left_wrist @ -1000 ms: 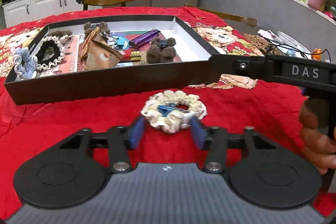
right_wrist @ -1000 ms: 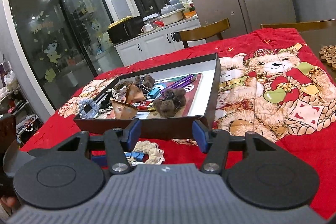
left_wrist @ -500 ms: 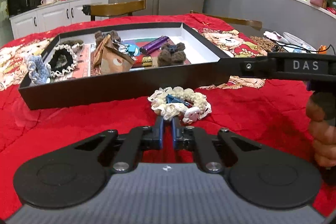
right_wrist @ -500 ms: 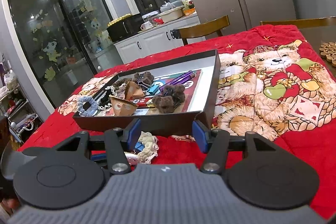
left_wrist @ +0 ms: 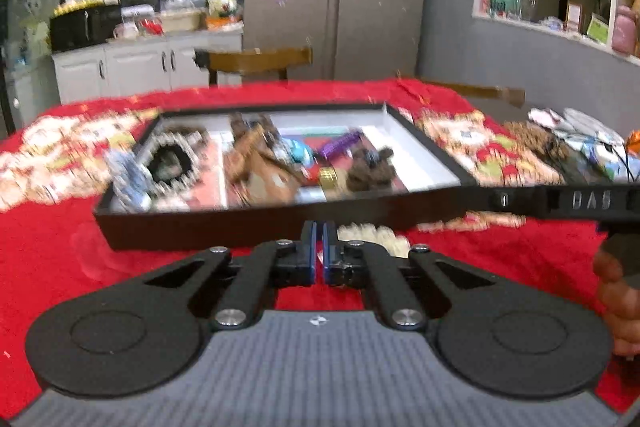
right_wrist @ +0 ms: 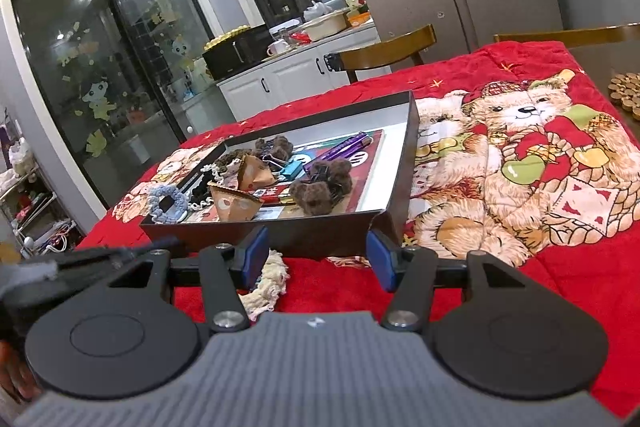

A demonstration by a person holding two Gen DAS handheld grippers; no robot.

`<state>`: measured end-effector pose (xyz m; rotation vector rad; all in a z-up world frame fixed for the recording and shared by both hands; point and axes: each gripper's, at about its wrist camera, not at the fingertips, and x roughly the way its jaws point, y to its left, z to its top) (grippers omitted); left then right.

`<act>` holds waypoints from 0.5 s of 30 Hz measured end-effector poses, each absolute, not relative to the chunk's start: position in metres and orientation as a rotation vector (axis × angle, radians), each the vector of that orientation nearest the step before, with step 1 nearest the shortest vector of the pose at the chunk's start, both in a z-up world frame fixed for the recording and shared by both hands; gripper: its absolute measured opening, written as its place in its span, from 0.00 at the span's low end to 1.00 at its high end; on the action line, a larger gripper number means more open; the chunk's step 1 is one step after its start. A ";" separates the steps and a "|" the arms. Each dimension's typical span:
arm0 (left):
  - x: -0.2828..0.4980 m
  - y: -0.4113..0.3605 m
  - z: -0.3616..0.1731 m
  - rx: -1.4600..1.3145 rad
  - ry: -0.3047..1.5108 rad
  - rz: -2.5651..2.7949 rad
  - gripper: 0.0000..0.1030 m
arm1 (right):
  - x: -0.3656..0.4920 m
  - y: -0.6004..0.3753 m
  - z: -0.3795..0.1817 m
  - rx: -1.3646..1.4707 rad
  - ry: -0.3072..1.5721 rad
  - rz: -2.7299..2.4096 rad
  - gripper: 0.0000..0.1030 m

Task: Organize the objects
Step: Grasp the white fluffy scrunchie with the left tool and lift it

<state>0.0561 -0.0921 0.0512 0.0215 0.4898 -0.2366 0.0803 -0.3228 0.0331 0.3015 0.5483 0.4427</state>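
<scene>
A black tray [left_wrist: 248, 225] with white inside [right_wrist: 396, 187] sits on the red blanket and holds scrunchies, brown fuzzy clips, paper cones, binder clips and a purple lighter [right_wrist: 340, 149]. A cream crocheted scrunchie [left_wrist: 376, 235] lies on the blanket just in front of the tray; it also shows in the right wrist view [right_wrist: 266, 285]. My left gripper [left_wrist: 319, 239] has its jaws closed, and the scrunchie lies just right of the tips; whether it grips it is unclear. My right gripper [right_wrist: 316, 251] is open and empty, close to the tray's near wall.
The red teddy-bear blanket [right_wrist: 520, 155] covers the table. Wooden chairs [right_wrist: 384, 53] stand at the far side. Cables and small items [left_wrist: 580, 143] lie at the right. The right gripper's bar [left_wrist: 560, 201] crosses the left view.
My left gripper closed its jaws by the cream scrunchie, then lifted and tilted up; the view is blurred with motion. The right gripper stayed open and nearly still.
</scene>
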 end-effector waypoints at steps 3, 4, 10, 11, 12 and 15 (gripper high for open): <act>0.056 -0.090 0.055 0.047 0.501 -0.287 0.05 | 0.080 -0.322 0.034 0.300 0.547 0.448 0.58; 0.055 -0.091 0.053 0.047 0.506 -0.297 0.05 | 0.080 -0.322 0.034 0.302 0.548 0.448 0.58; 0.066 -0.111 0.033 0.090 0.589 -0.311 0.27 | 0.079 -0.323 0.035 0.307 0.549 0.450 0.58; 0.069 -0.112 0.030 0.087 0.594 -0.308 0.30 | 0.079 -0.323 0.035 0.306 0.548 0.452 0.58; 0.070 -0.113 0.029 0.082 0.583 -0.287 0.33 | 0.079 -0.323 0.035 0.306 0.550 0.455 0.58; 0.077 -0.112 0.026 0.056 0.620 -0.287 0.61 | 0.080 -0.323 0.034 0.309 0.556 0.457 0.58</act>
